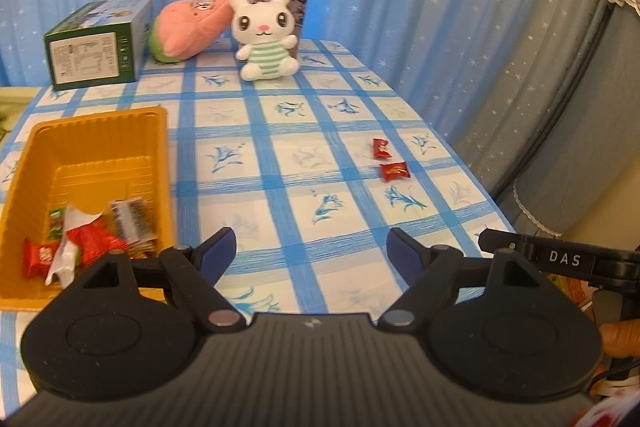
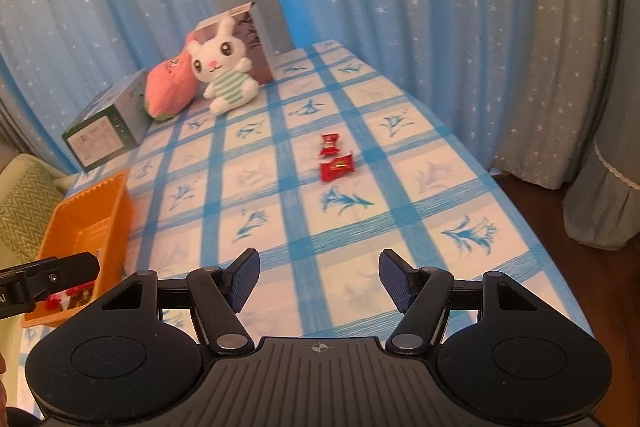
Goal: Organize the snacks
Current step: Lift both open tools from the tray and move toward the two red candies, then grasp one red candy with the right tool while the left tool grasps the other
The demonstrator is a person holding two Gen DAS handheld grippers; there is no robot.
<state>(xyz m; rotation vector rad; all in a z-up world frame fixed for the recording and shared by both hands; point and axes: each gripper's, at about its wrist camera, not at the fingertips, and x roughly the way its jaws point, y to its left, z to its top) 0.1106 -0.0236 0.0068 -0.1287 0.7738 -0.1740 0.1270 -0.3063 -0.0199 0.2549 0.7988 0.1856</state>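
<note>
While both grippers gape empty, two red candies (image 2: 335, 157) lie well beyond the right gripper (image 2: 318, 279).

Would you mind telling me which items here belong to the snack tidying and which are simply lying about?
Part of the job:
two red candies
orange tray
snacks in the tray

Just lying about:
bunny plush
pink plush
green box

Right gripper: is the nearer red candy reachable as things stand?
Probably yes. The right gripper is open and empty, and only bare tablecloth lies between it and the nearer red candy.
</note>
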